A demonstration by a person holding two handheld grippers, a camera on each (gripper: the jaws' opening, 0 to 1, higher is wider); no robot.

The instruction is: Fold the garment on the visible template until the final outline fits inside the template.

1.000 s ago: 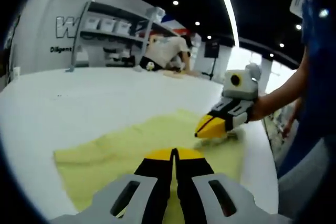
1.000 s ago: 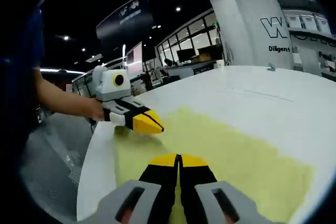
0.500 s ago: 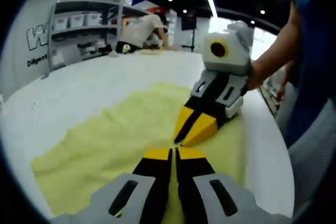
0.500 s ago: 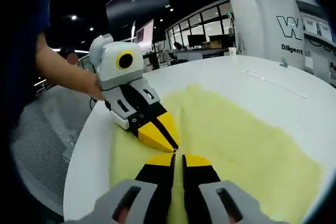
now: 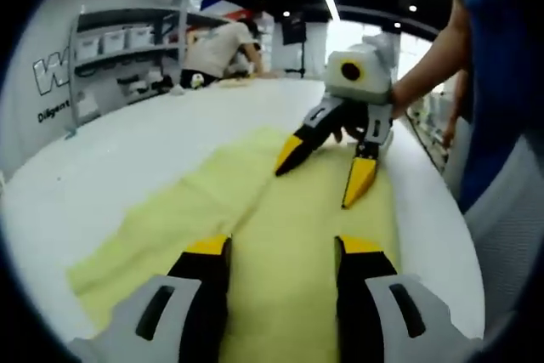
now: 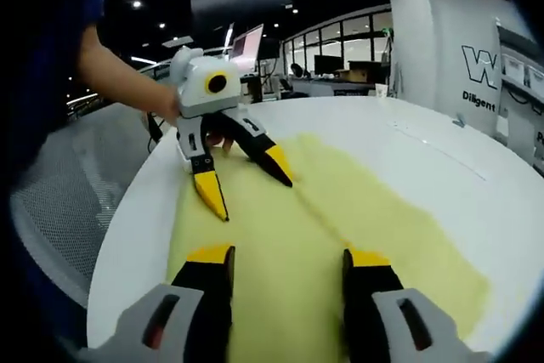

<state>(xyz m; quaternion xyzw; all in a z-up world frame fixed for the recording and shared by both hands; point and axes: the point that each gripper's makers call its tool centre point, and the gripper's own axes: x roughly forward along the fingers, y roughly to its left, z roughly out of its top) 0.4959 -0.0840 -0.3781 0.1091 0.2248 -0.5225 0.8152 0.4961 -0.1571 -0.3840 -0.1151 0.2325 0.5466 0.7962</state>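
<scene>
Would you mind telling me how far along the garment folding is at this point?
Done: the yellow garment lies spread flat on the white table, apparently with one lengthwise crease. In hand: nothing; the left gripper and right gripper are both open above the cloth. Left: gripping an edge and folding further. I cannot make out a template, so fit is unjudged.

Garment [image 5: 255, 210] plain pale yellow; table [image 5: 127, 150] white; jaws black, yellow-tipped.

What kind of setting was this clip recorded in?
Probably an indoor showroom or demo lab: a large white table bearing a yellow garment, shelving with storage bins beside a lettered wall, and glass-walled office space behind.
</scene>
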